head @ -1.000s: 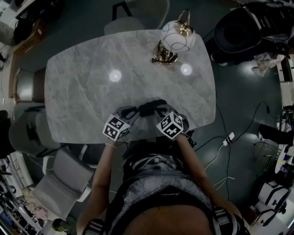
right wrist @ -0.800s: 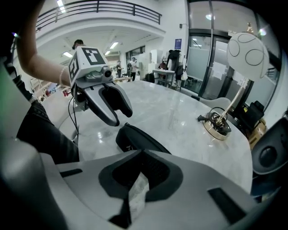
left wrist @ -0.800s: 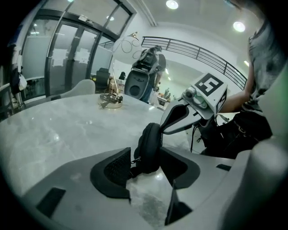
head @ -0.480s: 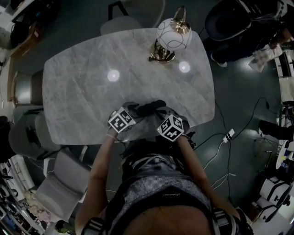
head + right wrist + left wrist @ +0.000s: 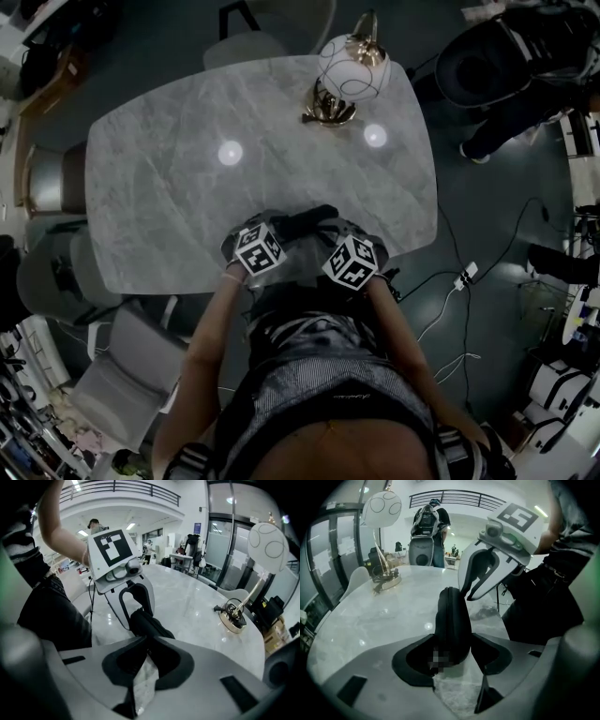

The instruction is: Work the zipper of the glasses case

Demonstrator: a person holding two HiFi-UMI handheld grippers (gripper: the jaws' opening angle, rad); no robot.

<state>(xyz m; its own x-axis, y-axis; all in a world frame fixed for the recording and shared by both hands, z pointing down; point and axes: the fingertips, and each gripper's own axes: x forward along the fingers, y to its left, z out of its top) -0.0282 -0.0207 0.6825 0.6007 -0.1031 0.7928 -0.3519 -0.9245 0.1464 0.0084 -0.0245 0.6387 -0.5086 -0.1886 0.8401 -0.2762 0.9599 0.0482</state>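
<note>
case (image 5: 451, 620) between closing left fingers (image 5: 408, 663), right fingers (image 5: 174, 665) pinching

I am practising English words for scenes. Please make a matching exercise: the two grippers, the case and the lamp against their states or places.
1 left gripper
2 right gripper
3 glasses case
4 lamp

a far table edge
b fingers shut on case
c between both grippers
d fingers apart around case

Pairs: 1-d, 2-b, 3-c, 4-a. The left fingers have just been opening, with the case between them.
</note>
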